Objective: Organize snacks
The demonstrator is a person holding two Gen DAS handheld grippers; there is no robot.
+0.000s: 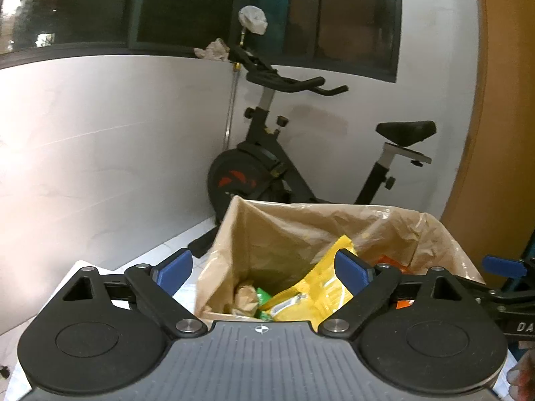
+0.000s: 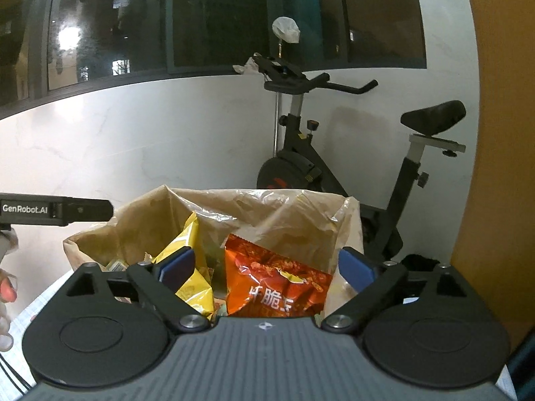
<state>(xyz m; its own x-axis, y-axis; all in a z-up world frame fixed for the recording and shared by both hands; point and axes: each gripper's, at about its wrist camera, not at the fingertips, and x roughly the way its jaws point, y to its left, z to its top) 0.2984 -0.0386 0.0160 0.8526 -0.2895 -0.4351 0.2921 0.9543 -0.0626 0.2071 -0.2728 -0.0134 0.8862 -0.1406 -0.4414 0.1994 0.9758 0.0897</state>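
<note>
Left gripper (image 1: 264,272) is held wide open, nothing between its blue pads (image 1: 175,272), hovering over the near rim of a brown paper bag (image 1: 284,230) lined with clear plastic. Straight ahead of and below the left gripper, a yellow snack bag (image 1: 317,287) is seen standing tilted inside the paper bag, its upper edge just behind the right pad. A green packet (image 1: 262,297) and crumpled paper (image 1: 245,299) are seen at the bag bottom, ahead and slightly left of centre. An orange snack bag (image 1: 393,262) is partly hidden behind the right finger linkage. Right gripper (image 2: 265,267) is likewise spread wide and empty, positioned over the same paper bag (image 2: 267,214). Directly ahead between its fingers an orange-red snack bag (image 2: 277,284) with Chinese print is seen upright; the yellow snack bag (image 2: 190,260) is ahead-left, partly covered by the left pad (image 2: 177,269), just beside the orange one. The left gripper's body (image 2: 57,209), marked GenRobot.AI, is seen far left of the right gripper. An exercise bike (image 2: 351,153) is seen beyond the bag against a white wall (image 2: 133,140), under a dark window (image 2: 217,16).
</note>
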